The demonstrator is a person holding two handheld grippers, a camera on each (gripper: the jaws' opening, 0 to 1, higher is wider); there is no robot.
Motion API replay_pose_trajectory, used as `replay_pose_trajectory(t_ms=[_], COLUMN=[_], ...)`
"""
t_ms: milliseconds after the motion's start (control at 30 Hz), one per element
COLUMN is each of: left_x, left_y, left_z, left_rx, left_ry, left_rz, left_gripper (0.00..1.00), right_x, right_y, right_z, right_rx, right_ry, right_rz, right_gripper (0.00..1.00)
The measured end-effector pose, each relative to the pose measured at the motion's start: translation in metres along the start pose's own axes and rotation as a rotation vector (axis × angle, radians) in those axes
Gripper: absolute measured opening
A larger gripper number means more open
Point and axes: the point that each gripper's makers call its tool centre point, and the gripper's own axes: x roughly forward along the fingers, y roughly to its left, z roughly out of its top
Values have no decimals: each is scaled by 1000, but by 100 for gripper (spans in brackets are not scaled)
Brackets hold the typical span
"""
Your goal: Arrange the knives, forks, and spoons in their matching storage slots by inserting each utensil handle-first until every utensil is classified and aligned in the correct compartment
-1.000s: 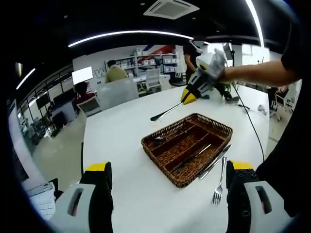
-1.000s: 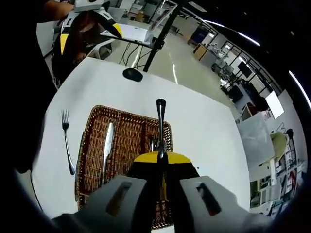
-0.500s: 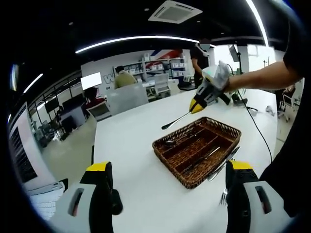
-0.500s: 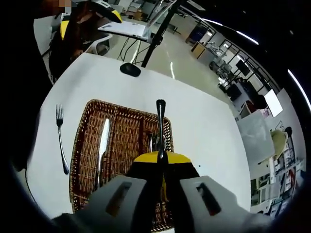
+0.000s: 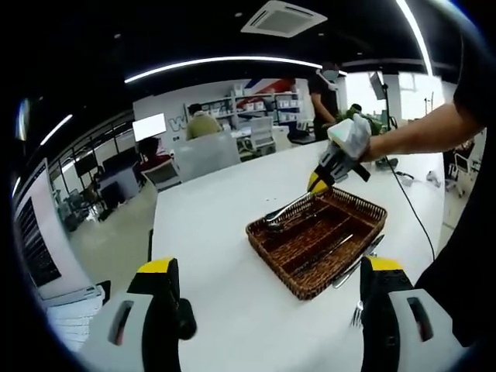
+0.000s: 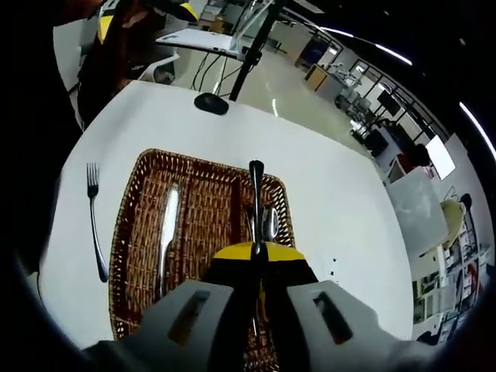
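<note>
**Spoon held over the basket's spoon slot**

Right gripper point(image 6: 254, 249): jaws clamped on a spoon point(image 6: 255, 203), which runs straight out ahead along the jaw line. The far tip is narrow and rounded, probably the handle end leading, though foreshortening makes that hard to confirm. In the left gripper view the same gripper point(image 5: 318, 181) is tilted down toward the far corner of the wicker cutlery basket point(image 5: 268, 237), the utensil slanting from the jaws to the basket's end rim. That angle suits sliding it lengthwise into a slot rather than dropping it flat.

In the right gripper view the spoon lies over the basket's right-hand compartment, where other spoons point(image 6: 269, 222) already rest, so the line-up looks like sorting by kind. A knife point(image 6: 166, 226) lies lengthwise in the left compartment. Whether the held spoon touches the weave yet, I cannot tell.

Left gripper point(image 5: 267, 294): jaws wide apart, holding nothing, hovering above the white table point(image 5: 209, 201) short of the basket's near side, seemingly waiting its turn.

Outside the basket, a fork point(image 6: 94, 222) lies on the table just beside the left wall, tines away from the right gripper's camera; in the left gripper view another knife point(image 5: 358, 260) lies along the near wall beside it. Both are unsorted. A computer mouse point(image 6: 211, 103) sits well beyond the basket.
</note>
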Motion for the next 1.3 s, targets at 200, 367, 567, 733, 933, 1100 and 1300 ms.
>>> replay_pose_trajectory(t_ms=[200, 367, 567, 733, 933, 1100, 1300], left_x=[-2, -4, -6, -7, -10, -11, -12], left_y=[0, 2, 0, 1, 3, 4, 3], left_z=[-5, -4, -6, -6, -6, -7, -8], left_rx=[-9, -16, -14, -16, -11, -9, -7], left_ry=[5, -1, 5, 7, 13, 19, 30], left_rz=[-4, -2, -6, -5, 0, 2, 3], left_gripper=[99, 99, 99, 99, 99, 99, 99], right_x=[7, 12, 17, 21, 30, 38, 49], right_y=[6, 17, 21, 24, 28, 35, 41], right_z=[-8, -11, -16, -16, -22, -27, -37], right_rx=[22, 11, 5, 5, 33, 34, 33], right_ry=[9, 15, 23, 20, 35, 56, 90], right_rz=[15, 35, 47, 60, 72, 91, 112], right_gripper=[0, 0, 0, 0, 0, 0, 0])
